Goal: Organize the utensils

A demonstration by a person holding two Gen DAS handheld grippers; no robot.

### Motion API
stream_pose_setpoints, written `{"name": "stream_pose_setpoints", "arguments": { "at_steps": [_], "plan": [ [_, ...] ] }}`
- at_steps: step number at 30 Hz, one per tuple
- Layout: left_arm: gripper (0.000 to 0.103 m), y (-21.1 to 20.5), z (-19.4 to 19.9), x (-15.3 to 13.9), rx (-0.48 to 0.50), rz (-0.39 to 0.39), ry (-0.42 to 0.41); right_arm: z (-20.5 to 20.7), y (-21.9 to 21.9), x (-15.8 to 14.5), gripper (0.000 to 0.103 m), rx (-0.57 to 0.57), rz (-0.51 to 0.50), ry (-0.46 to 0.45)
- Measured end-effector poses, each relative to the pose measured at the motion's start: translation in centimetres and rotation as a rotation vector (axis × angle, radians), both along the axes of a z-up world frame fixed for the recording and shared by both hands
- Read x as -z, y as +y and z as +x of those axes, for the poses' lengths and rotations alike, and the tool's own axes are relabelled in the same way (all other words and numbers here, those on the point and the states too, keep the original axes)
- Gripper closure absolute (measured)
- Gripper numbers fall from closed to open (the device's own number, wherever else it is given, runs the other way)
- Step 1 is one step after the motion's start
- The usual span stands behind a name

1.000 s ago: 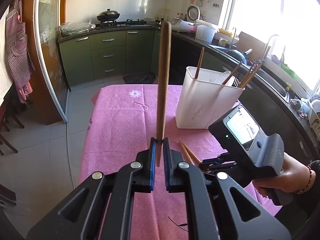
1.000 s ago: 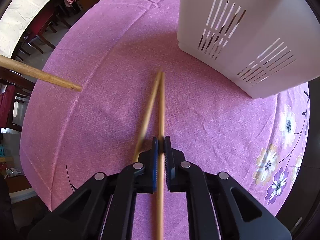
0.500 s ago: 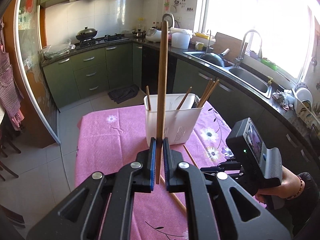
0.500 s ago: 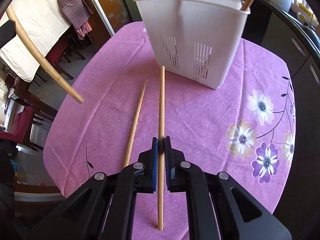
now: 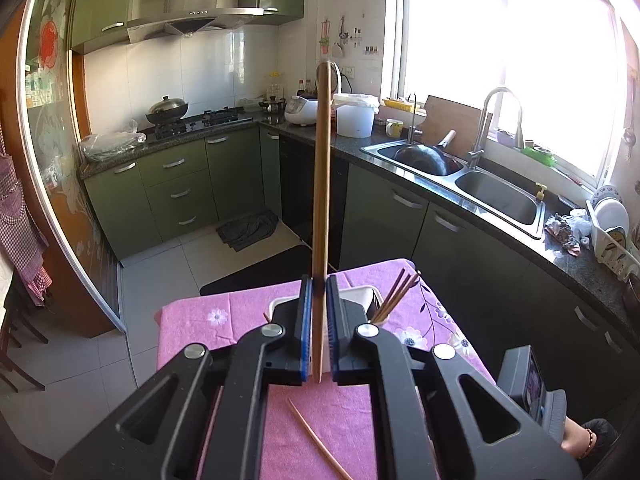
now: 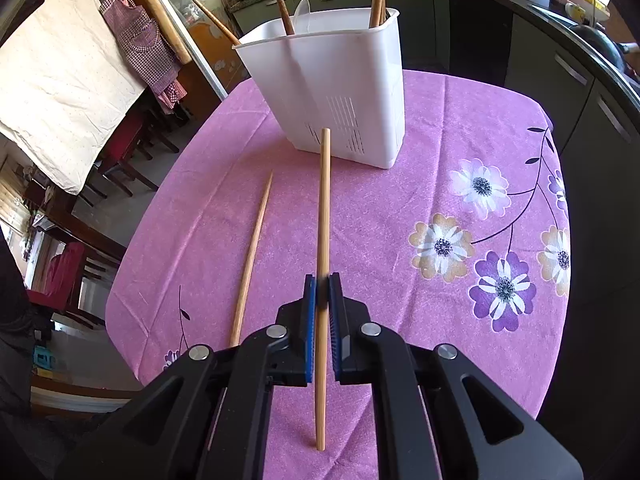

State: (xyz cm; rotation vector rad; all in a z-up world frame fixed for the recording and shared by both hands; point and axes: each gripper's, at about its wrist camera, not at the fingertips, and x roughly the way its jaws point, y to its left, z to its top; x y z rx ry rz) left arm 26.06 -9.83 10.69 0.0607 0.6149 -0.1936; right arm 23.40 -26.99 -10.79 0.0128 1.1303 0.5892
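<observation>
My left gripper [image 5: 316,292] is shut on a long wooden utensil handle [image 5: 322,184] that stands upright, held high above the white utensil holder [image 5: 280,304], which its jaws mostly hide. My right gripper [image 6: 322,292] is shut on a light wooden chopstick [image 6: 323,208], lifted above the pink tablecloth and pointing at the white holder [image 6: 340,92]. A second chopstick [image 6: 252,256] lies on the cloth to its left; it also shows in the left wrist view [image 5: 316,444]. Several wooden utensils [image 6: 280,0] and a white spoon stand in the holder.
The pink flowered tablecloth [image 6: 460,208] covers the small table. Green kitchen cabinets [image 5: 176,192] and a counter with a double sink [image 5: 460,176] stand beyond it. Dark chairs [image 6: 132,152] and a hanging apron stand to the left of the table.
My left gripper has risen higher with the wooden handle, so the holder sank low in its view. My right gripper lifted and drew back with its chopstick; the other chopstick stayed on the cloth.
</observation>
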Motion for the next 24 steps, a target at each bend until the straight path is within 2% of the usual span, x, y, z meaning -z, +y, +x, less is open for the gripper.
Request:
{"name": "stream_pose_setpoints", "arguments": {
  "at_steps": [8,12,16,21,24],
  "plan": [
    [0.096,-0.5,4.9,0.1,-0.041,0.010,0.007,-1.1,-1.4,-0.7,0.096,-0.010,0.034,-0.014],
    [0.096,0.0,5.3,0.8,-0.036,-0.003,0.033,-2.0,-2.1,-2.3,0.096,0.004,0.086,-0.060],
    [0.096,1.5,3.9,2.1,-0.035,-0.022,0.061,-2.1,-2.9,-6.7,0.096,0.020,0.168,-0.155],
    [0.096,3.1,0.7,4.5,-0.011,-0.013,0.095,0.0,-3.6,-15.5,0.096,0.077,0.273,-0.358],
    [0.096,4.1,-0.8,6.8,-0.003,0.001,0.148,2.2,-3.3,-19.5,0.096,0.128,0.281,-0.448]
  ]
}}
